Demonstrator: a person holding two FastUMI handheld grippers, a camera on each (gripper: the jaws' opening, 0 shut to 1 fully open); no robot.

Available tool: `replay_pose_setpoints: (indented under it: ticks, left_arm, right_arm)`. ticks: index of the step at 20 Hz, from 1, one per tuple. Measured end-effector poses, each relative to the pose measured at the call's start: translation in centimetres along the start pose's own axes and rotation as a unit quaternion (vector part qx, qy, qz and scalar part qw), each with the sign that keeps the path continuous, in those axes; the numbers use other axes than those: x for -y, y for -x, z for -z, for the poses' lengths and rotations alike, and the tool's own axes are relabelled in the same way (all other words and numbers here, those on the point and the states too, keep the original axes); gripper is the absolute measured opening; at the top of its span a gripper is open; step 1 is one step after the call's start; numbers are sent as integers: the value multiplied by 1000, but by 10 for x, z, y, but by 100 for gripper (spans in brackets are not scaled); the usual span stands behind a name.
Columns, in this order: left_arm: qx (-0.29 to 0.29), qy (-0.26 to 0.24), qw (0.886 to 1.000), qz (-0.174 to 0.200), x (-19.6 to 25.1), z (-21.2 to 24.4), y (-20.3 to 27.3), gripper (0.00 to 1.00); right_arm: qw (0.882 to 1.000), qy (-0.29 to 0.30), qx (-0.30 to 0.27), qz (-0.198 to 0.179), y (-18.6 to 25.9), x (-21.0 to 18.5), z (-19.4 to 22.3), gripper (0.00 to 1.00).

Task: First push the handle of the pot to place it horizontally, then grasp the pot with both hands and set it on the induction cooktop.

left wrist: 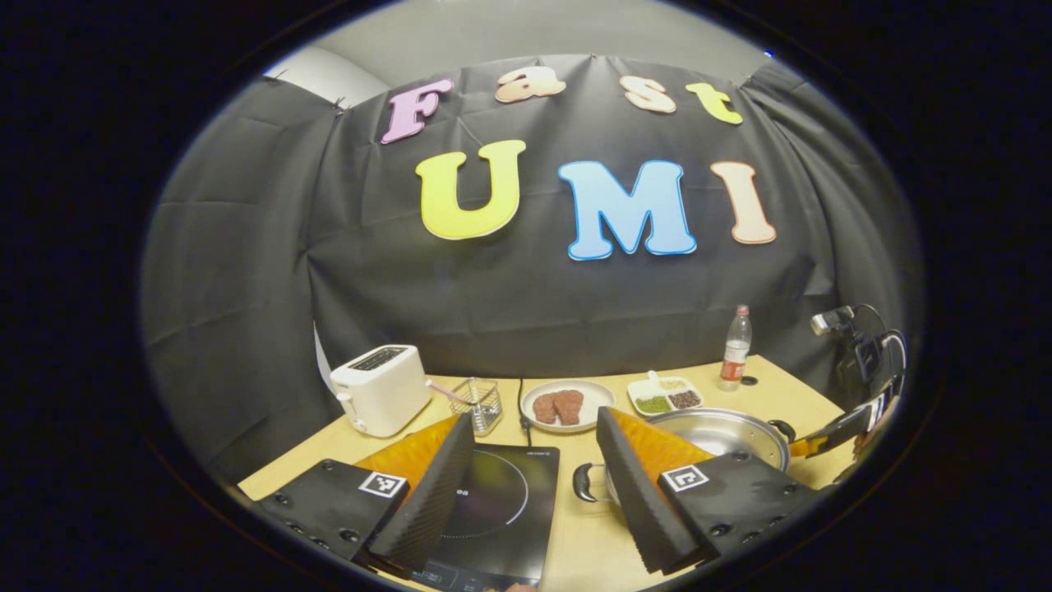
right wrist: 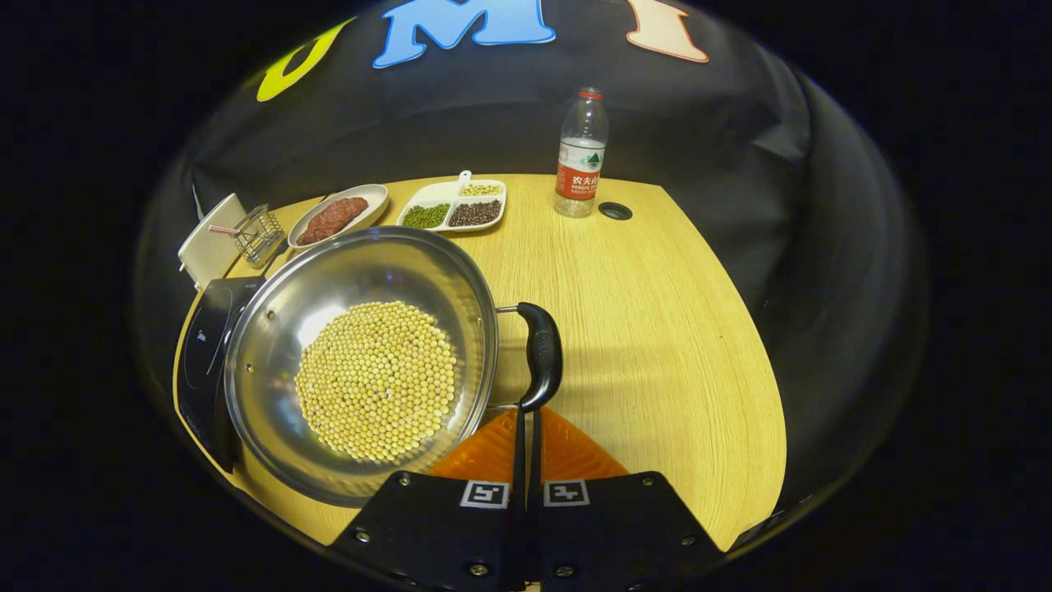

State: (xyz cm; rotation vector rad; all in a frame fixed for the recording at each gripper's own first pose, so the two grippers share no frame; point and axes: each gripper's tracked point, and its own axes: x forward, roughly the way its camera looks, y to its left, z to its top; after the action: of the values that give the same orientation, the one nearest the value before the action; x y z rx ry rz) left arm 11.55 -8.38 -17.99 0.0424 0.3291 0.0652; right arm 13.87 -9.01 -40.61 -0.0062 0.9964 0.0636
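Observation:
A steel pot (right wrist: 271,329) holding yellow beans (right wrist: 376,380) sits on the wooden table (right wrist: 657,329), right of the black induction cooktop (right wrist: 205,345). Its black side handle (right wrist: 542,353) faces my right gripper (right wrist: 526,411), which is shut with its tips touching the handle's near end. In the left gripper view the pot (left wrist: 723,429) stands to the right of the cooktop (left wrist: 501,497), its other handle (left wrist: 583,483) beside my right finger. My left gripper (left wrist: 534,415) is open above the cooktop, holding nothing. The right gripper (left wrist: 846,423) appears at the pot's far side.
At the back of the table stand a white toaster (left wrist: 380,399), a wire basket (left wrist: 481,403), a plate of meat (left wrist: 567,405), a divided dish of beans (left wrist: 666,396) and a water bottle (right wrist: 581,152). Bare table lies right of the pot.

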Motion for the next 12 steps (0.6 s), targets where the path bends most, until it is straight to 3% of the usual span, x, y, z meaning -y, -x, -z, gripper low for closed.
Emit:
replay_pose_setpoints:
  ticks: [4,5,6,8,9,10,12]
  left_arm:
    - [-12,4,1000,9,10,10,-8,91]
    - [-13,2,1000,12,12,11,-12,91]
    - [-14,-1,1000,15,16,13,-15,97]
    - [-15,-3,1000,24,22,16,-21,97]
    - [-17,-4,999,29,27,17,-25,97]
    - [-19,-4,999,34,31,19,-29,97]
    - [-32,-4,998,45,39,32,-39,97]
  right_arm:
    - [999,14,50,10,25,5,-12,1]
    - [998,9,66,5,32,3,-17,1]
    - [997,3,81,2,39,2,-21,4]
    - [994,-10,110,-7,48,1,-32,9]
    - [992,-15,122,-16,54,-2,-36,18]
    - [990,-17,135,-19,57,-2,-40,42]
    - [988,-11,152,-13,60,1,-46,80]
